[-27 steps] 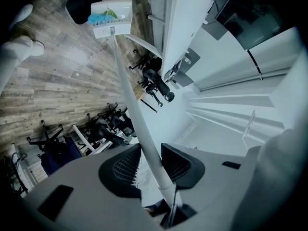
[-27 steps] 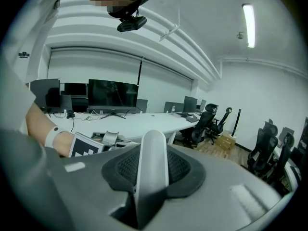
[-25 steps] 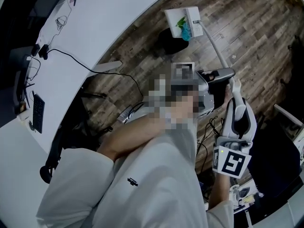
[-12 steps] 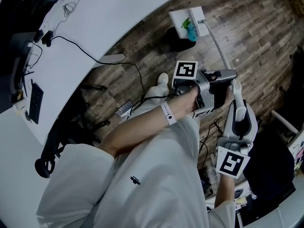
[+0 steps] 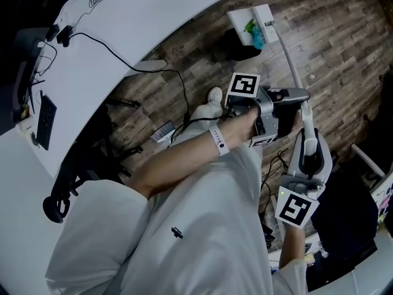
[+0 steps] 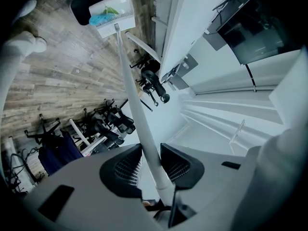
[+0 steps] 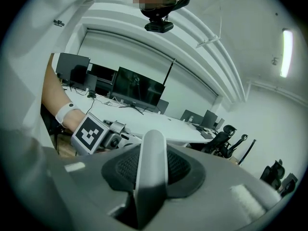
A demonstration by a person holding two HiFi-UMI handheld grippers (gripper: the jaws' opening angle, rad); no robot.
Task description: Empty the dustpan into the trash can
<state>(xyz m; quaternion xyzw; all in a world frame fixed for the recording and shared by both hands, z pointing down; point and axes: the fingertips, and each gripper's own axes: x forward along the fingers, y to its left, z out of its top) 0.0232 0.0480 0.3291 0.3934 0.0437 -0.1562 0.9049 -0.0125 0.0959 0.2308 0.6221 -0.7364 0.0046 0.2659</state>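
A white dustpan with green and blue scraps in it hangs just over the rim of a black trash can. Its long pale handle runs down to both grippers. In the left gripper view the dustpan and trash can show far up the pole. My left gripper has just been closing, and its pads press on the handle. My right gripper is shut on the handle's thick end, lower down.
A curved white table with cables and a keyboard lies to the left. An office chair stands under it. My shoe rests on the wood floor near the trash can. More chairs stand farther off.
Both grippers stay on the handle and the dustpan stays over the trash can. The head view has shifted slightly, sliding the whole scene a little to the right.
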